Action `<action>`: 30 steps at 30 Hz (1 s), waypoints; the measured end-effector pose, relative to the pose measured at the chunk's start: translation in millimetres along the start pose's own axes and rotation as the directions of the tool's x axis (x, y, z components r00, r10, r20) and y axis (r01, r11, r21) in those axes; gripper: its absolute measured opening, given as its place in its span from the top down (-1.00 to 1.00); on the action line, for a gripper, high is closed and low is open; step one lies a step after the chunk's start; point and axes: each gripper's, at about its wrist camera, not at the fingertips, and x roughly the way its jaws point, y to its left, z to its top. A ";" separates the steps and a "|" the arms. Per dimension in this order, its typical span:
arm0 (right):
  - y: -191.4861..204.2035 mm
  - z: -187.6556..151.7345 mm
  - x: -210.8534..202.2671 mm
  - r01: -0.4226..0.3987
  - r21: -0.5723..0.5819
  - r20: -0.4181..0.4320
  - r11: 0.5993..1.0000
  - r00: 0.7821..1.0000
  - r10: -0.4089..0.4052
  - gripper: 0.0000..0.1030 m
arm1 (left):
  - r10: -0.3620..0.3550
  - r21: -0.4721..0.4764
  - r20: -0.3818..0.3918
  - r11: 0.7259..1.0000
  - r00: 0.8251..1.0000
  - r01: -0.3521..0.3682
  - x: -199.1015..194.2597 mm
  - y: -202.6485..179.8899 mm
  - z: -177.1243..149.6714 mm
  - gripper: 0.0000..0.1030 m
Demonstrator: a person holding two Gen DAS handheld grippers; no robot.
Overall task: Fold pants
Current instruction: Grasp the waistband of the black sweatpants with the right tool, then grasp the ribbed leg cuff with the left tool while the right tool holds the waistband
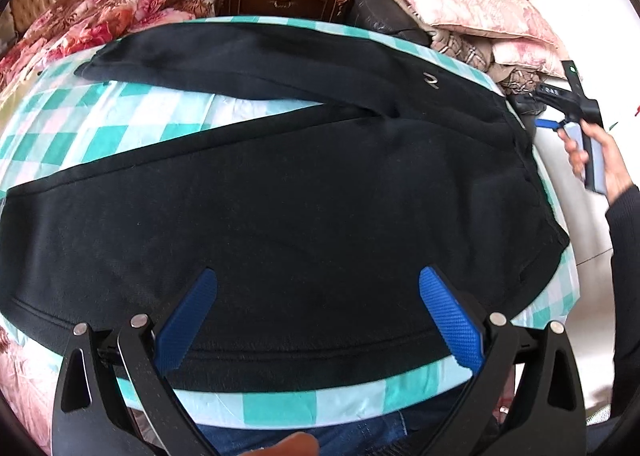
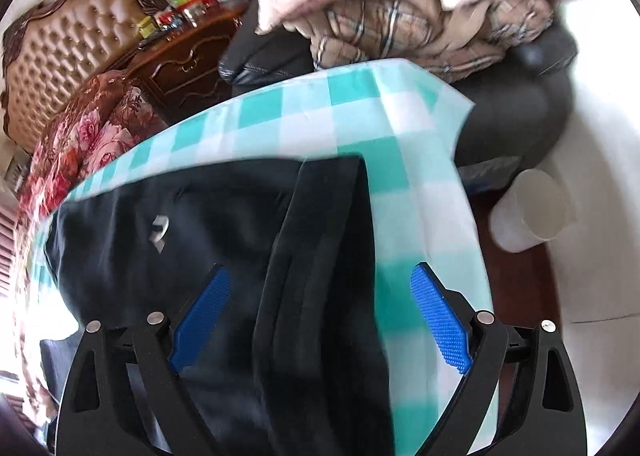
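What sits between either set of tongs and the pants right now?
Nothing visible. The black pants lie spread on the checked cloth, and the left tongs hang open directly over one leg. The right tongs are open over the waistband, with only air between.

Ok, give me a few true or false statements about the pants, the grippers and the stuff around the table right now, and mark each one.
1. The black fleece pants lie spread on the teal and white checked tablecloth. True.
2. The left gripper is clamped on the waistband. False: its jaws are wide open over a pant leg, holding nothing.
3. The right gripper is open above the waistband. True.
4. The pants are already folded in half. False: both legs lie apart, unfolded.
5. A pink floral pillow sits beyond the table. True.
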 end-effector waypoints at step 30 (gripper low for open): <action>105.3 -171.4 -178.5 -0.110 -0.573 0.401 0.812 0.826 0.395 0.49 | 0.004 -0.214 0.084 0.977 0.996 0.014 -34.1 81.5 -0.2 -0.97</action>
